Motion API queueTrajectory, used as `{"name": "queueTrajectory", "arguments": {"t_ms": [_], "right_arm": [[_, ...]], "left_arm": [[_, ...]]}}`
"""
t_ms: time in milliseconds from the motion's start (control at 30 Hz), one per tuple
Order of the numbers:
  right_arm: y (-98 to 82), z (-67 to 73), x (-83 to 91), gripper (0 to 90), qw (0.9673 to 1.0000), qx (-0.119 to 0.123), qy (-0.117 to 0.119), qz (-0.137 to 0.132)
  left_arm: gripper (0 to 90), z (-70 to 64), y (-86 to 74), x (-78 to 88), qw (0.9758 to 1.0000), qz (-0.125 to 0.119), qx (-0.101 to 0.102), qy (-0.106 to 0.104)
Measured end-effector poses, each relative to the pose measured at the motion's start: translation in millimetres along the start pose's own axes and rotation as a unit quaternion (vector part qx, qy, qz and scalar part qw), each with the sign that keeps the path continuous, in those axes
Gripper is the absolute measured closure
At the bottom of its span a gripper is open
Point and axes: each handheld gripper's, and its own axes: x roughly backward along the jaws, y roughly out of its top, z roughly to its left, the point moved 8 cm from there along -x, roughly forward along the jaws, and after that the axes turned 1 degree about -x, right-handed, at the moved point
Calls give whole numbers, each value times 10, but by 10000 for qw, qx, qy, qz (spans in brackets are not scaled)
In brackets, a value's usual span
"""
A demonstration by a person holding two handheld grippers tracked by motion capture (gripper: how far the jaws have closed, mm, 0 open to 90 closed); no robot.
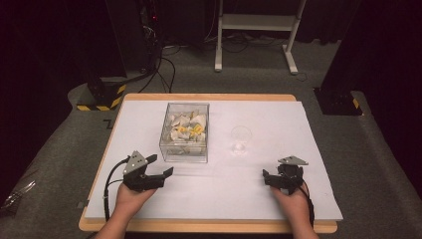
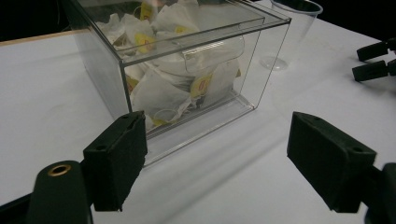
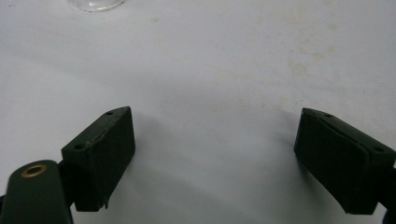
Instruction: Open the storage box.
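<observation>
Clear acrylic forms a lidded box point(image 1: 184, 131) of tea bags point(image 1: 186, 128) at the centre of a white table point(image 1: 149, 199) in the high view, a clear plastic cup point(image 1: 240, 139) to its right. The left gripper point(image 1: 166, 168) and right gripper point(image 1: 266, 177) rest near the front edge, both apart from the box.

In the left gripper view, jaws spread wide face the box's front; the tea bags look light, soft and tearable, best pinched by the paper tag.

In the right gripper view, jaws gape empty over bare table.

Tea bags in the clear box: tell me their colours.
White tea bags with yellow tags, clearest in the left gripper view.
</observation>
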Motion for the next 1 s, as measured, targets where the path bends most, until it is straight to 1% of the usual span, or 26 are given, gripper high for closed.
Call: {"name": "queueTrajectory", "arguments": {"t_ms": [100, 133, 300, 533, 733, 867, 967, 1000], "right_arm": [[0, 0, 0, 123, 10000, -2, -1, 0], [0, 0, 0, 123, 10000, -1, -1, 0], [-1, 1, 1, 123, 10000, -7, 0, 1], [-1, 1, 0, 123, 10000, -6, -2, 0], [0, 1, 0, 123, 10000, -3, -4, -2], [0, 1, 1, 123, 10000, 1, -6, -5], [-1, 1, 1, 123, 10000, 2, -6, -4], [-1, 1, 1, 124, 10000, -1, -6, -5]], "left_arm": [[194, -10, 23, -34, 10000, -19, 13, -56], [192, -22, 33, -52, 10000, -10, -11, -74], [192, -44, 34, -98, 10000, 21, -12, -74], [197, -77, 54, -147, 9999, -2, -49, -95], [225, -71, 107, -213, 10000, -20, -87, -43], [272, -70, 150, -267, 9999, -41, -113, -15], [290, -58, 173, -309, 9999, -63, -91, 11], [313, -47, 184, -327, 9999, -95, -32, 25]]}}
